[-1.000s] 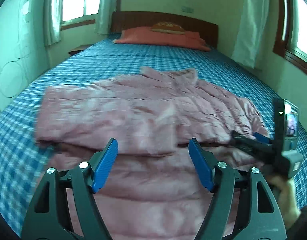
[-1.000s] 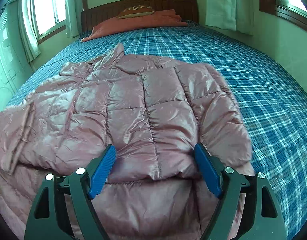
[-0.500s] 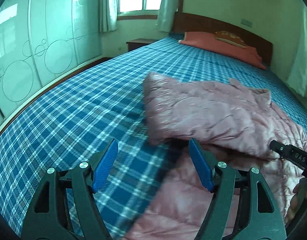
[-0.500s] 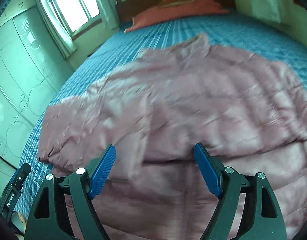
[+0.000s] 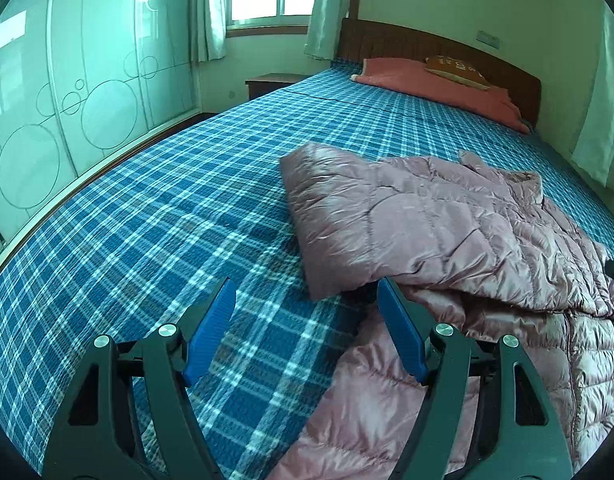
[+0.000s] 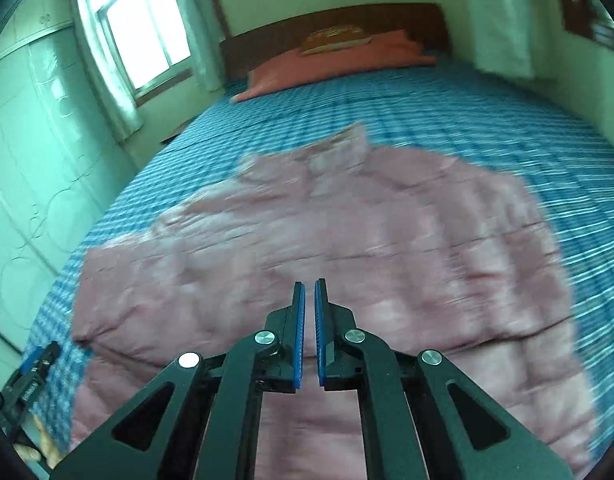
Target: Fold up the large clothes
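Observation:
A pink quilted jacket (image 5: 447,232) lies spread on the blue plaid bed (image 5: 167,220), one sleeve (image 5: 331,208) folded across its body. My left gripper (image 5: 305,284) hovers open at the jacket's left edge. The sleeve's cuff corner sits just past its fingertips and the pads touch nothing. My right gripper (image 6: 309,282) hangs above the middle of the jacket (image 6: 347,240), its jaws closing to a thin slit with nothing between them. The left gripper (image 6: 31,376) and a hand show at the lower left of the blurred right wrist view.
Red pillows (image 5: 439,84) and a wooden headboard (image 5: 427,46) stand at the far end. A glass-fronted wardrobe (image 5: 67,100) runs along the left side, with a nightstand (image 5: 267,82) by the window. Bare plaid sheet stretches left of the jacket.
My left gripper swung from over the jacket's middle to its left edge, still open. My right gripper lifted off the jacket and went from wide open to shut.

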Tool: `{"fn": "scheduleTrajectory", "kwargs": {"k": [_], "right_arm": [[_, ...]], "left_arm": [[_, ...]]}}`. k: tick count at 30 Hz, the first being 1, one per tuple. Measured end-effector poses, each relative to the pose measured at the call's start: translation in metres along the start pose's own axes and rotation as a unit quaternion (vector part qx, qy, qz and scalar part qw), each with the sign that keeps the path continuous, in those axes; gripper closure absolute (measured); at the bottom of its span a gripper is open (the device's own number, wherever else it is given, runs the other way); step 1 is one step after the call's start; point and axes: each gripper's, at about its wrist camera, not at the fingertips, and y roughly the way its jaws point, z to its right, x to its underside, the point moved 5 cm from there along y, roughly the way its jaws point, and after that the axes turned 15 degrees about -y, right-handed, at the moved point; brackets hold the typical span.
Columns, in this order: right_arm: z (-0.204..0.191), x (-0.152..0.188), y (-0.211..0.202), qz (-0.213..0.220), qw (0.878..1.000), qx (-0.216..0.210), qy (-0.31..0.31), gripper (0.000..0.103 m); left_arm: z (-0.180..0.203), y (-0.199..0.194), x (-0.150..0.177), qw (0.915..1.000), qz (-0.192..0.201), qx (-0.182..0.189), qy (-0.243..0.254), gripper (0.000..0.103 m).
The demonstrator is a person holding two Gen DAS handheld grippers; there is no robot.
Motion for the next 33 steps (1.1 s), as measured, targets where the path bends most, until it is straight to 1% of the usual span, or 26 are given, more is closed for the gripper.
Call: {"fn": "scheduleTrajectory", "kwargs": {"k": [2, 3, 5, 8, 10, 11, 12, 13, 14, 15, 17, 18, 19, 20, 21, 23, 26, 28, 30, 31, 33], "right_arm": [[0.016, 0.005, 0.006, -0.017, 0.999, -0.026, 0.026, 0.098], [0.019, 0.006, 0.01, -0.022, 0.998, -0.038, 0.04, 0.098], [0.014, 0.009, 0.014, -0.024, 0.997, -0.054, 0.05, 0.098], [-0.012, 0.01, 0.029, -0.03, 0.996, -0.078, 0.043, 0.095], [-0.032, 0.006, 0.045, -0.035, 0.993, -0.105, 0.045, 0.095], [-0.041, 0.006, 0.049, -0.039, 0.992, -0.112, 0.045, 0.094], [-0.047, 0.005, 0.051, -0.041, 0.991, -0.116, 0.044, 0.087], [-0.057, 0.003, 0.059, -0.043, 0.991, -0.121, 0.043, 0.076], [-0.061, 0.004, 0.061, -0.042, 0.991, -0.119, 0.044, 0.05], [-0.065, 0.005, 0.06, -0.037, 0.991, -0.117, 0.047, 0.037], [-0.075, 0.003, 0.066, -0.035, 0.991, -0.124, 0.043, 0.037], [-0.082, 0.003, 0.069, -0.037, 0.991, -0.123, 0.032, 0.05], [-0.086, 0.003, 0.069, -0.038, 0.992, -0.122, 0.019, 0.058], [-0.089, 0.003, 0.069, -0.039, 0.991, -0.126, 0.012, 0.07], [-0.09, 0.003, 0.068, -0.038, 0.991, -0.131, 0.009, 0.075], [-0.091, 0.0, 0.063, -0.034, 0.989, -0.14, 0.012, 0.075], [-0.086, -0.005, 0.058, -0.025, 0.986, -0.162, 0.036, 0.075], [-0.084, -0.006, 0.06, -0.027, 0.985, -0.164, 0.047, 0.071], [-0.083, -0.008, 0.064, -0.026, 0.986, -0.16, 0.05, 0.049], [-0.083, -0.007, 0.066, -0.026, 0.986, -0.159, 0.049, 0.046], [-0.092, -0.003, 0.075, -0.044, 0.984, -0.167, 0.041, 0.046]], "left_arm": [[0.005, 0.002, -0.001, 1.0, 0.002, 0.0, 0.004, 0.03], [0.007, 0.003, -0.001, 1.0, 0.003, 0.0, 0.003, 0.03], [0.009, 0.005, 0.001, 1.0, 0.001, -0.002, 0.003, 0.03], [0.006, 0.009, 0.005, 0.9999, -0.004, -0.01, 0.002, 0.03], [0.001, 0.011, 0.006, 0.9998, -0.006, -0.018, 0.0, 0.03], [-0.001, 0.012, 0.005, 0.9998, -0.007, -0.02, -0.001, 0.03], [-0.004, 0.013, 0.005, 0.9997, -0.007, -0.022, -0.002, 0.03], [-0.007, 0.015, 0.004, 0.9997, -0.008, -0.024, -0.005, 0.03], [-0.009, 0.016, 0.004, 0.9996, -0.009, -0.026, -0.006, 0.03], [-0.012, 0.017, 0.004, 0.9996, -0.009, -0.027, -0.008, 0.03], [-0.016, 0.02, 0.004, 0.9995, -0.012, -0.028, -0.011, 0.03], [-0.018, 0.021, 0.005, 0.9994, -0.014, -0.029, -0.011, 0.03], [-0.019, 0.022, 0.006, 0.9994, -0.016, -0.029, -0.012, 0.03], [-0.02, 0.024, 0.007, 0.9993, -0.02, -0.028, -0.014, 0.03], [-0.021, 0.025, 0.007, 0.9993, -0.022, -0.027, -0.016, 0.03], [-0.024, 0.027, 0.008, 0.9991, -0.024, -0.026, -0.023, 0.03], [-0.026, 0.027, 0.008, 0.999, -0.024, -0.026, -0.028, 0.03], [-0.026, 0.028, 0.008, 0.999, -0.024, -0.026, -0.027, 0.03], [-0.026, 0.028, 0.009, 0.999, -0.025, -0.026, -0.027, 0.03], [-0.026, 0.028, 0.009, 0.999, -0.025, -0.026, -0.027, 0.03], [-0.027, 0.028, 0.009, 0.999, -0.024, -0.027, -0.027, 0.03]]}}
